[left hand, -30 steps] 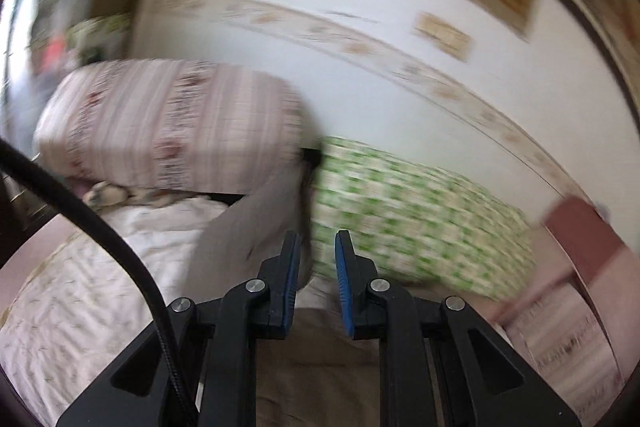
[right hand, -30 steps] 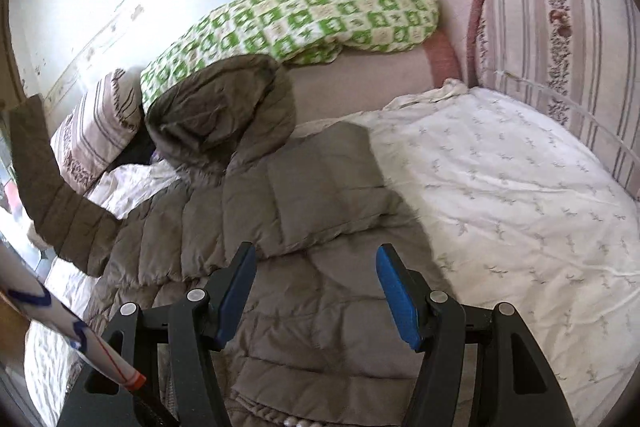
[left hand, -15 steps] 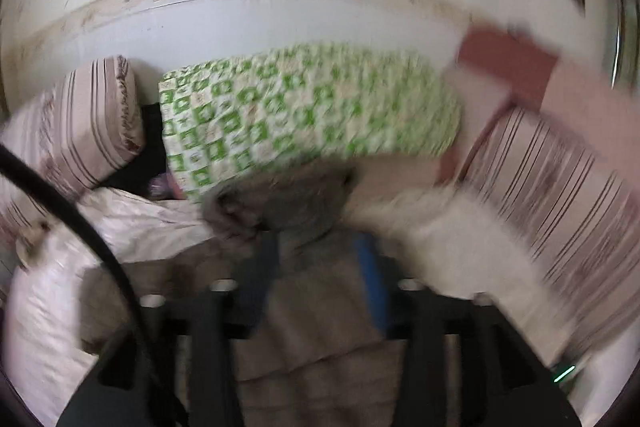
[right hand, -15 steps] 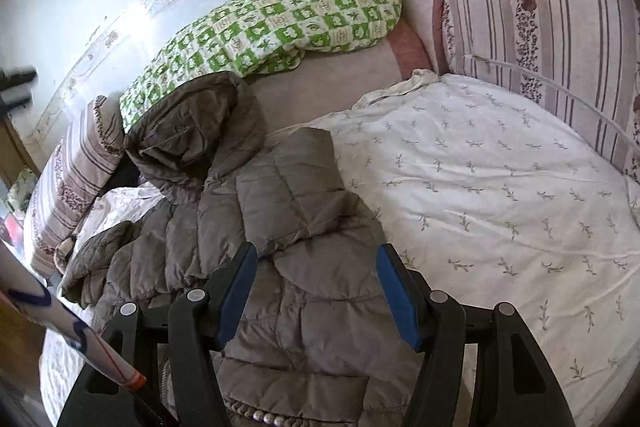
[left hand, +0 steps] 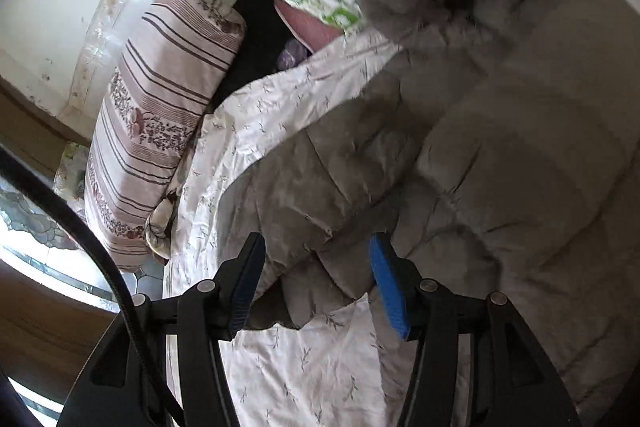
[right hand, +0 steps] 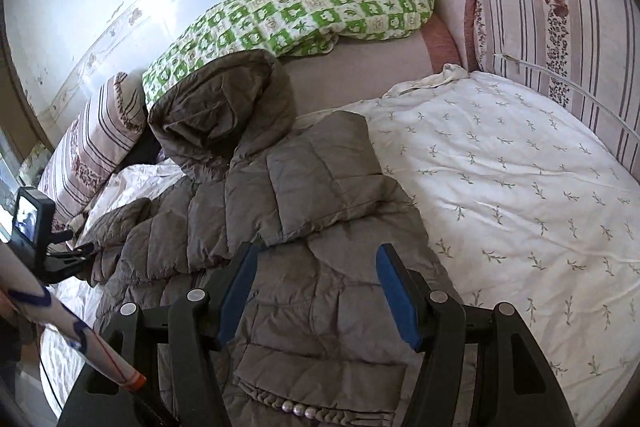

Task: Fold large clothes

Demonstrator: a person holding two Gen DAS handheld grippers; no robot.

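Both tongs stand spread and empty: the left gripper [left hand: 316,279] hovers over the end of the puffy sleeve [left hand: 320,187], the right gripper [right hand: 316,291] above the lower body of the grey down jacket [right hand: 320,227], which lies along the near side of the white bedsheet [right hand: 520,167]. I'd worry the slippery padding springs back or slides out of a shallow pinch, undoing the sleeve folds. To the right there's plenty of bare sheet; on the left the striped cushion [left hand: 160,115] and the bed's edge crowd in, and the hood [right hand: 224,103] rests against the green quilt [right hand: 304,15]
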